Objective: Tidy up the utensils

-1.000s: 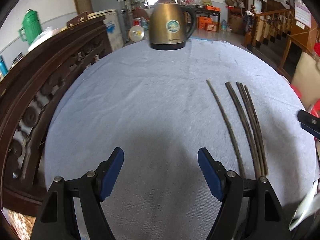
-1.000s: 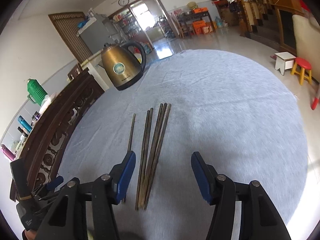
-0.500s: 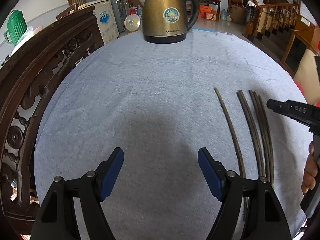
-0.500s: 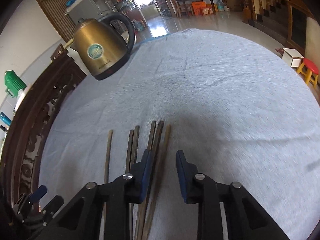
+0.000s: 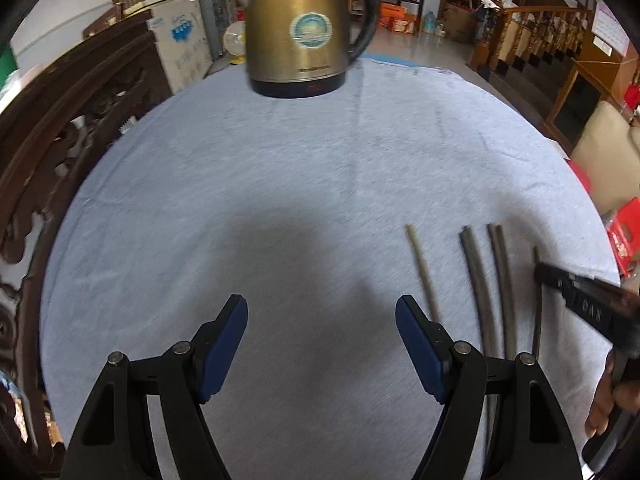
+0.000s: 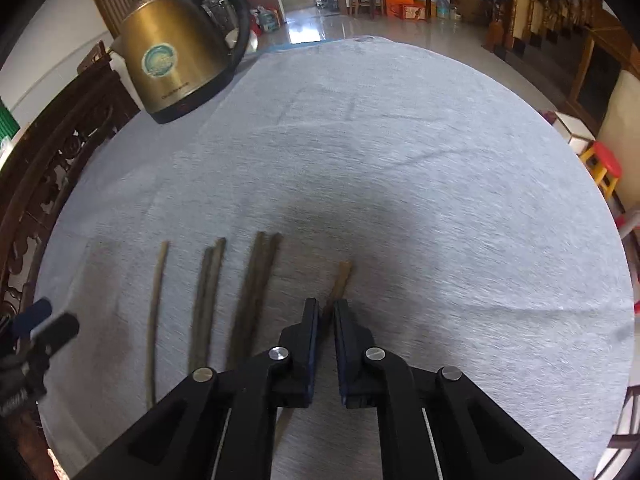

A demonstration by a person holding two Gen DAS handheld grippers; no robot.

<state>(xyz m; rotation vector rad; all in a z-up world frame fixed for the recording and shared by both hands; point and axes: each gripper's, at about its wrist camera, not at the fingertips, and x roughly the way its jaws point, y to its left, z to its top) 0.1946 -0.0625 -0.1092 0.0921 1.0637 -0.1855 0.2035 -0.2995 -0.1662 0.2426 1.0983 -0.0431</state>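
1. Right gripper [image 6: 327, 312]: its jaws have just been closing and now pinch a single chopstick [image 6: 340, 280] — the outermost of the set, on the side away from the others. The stick's far end pokes out past the fingertips toward the middle of the table; its near length runs back under the gripper.

2. Governing relation: the held chopstick's long axis runs away from the person, roughly in line with the right gripper's fingers, so the pads bear across its thin width. In my judgement the lift calls for a straight rise, since the stick could pivot in so narrow a hold.

3. Remaining chopsticks [image 6: 248, 300] lie on the grey tablecloth [image 6: 400, 160] just beside the held one, roughly parallel — one pair close in, a second pair [image 6: 206, 300] further off, a lone stick [image 6: 154, 312] outermost. None crosses the held one as far as can be seen.

4. Left gripper [image 5: 320, 340]: wide open, nothing between its pads, hovering over bare cloth. The lone stick [image 5: 424, 276] lies just outside its right finger. The right hand is plainly nearer the work.

5. Surroundings: a brass-coloured kettle [image 5: 304, 28] stands at the far edge of the table, well apart from the chopsticks; a carved wooden chair back [image 5: 60, 140] flanks the table. Nothing stands in the way of a lift.
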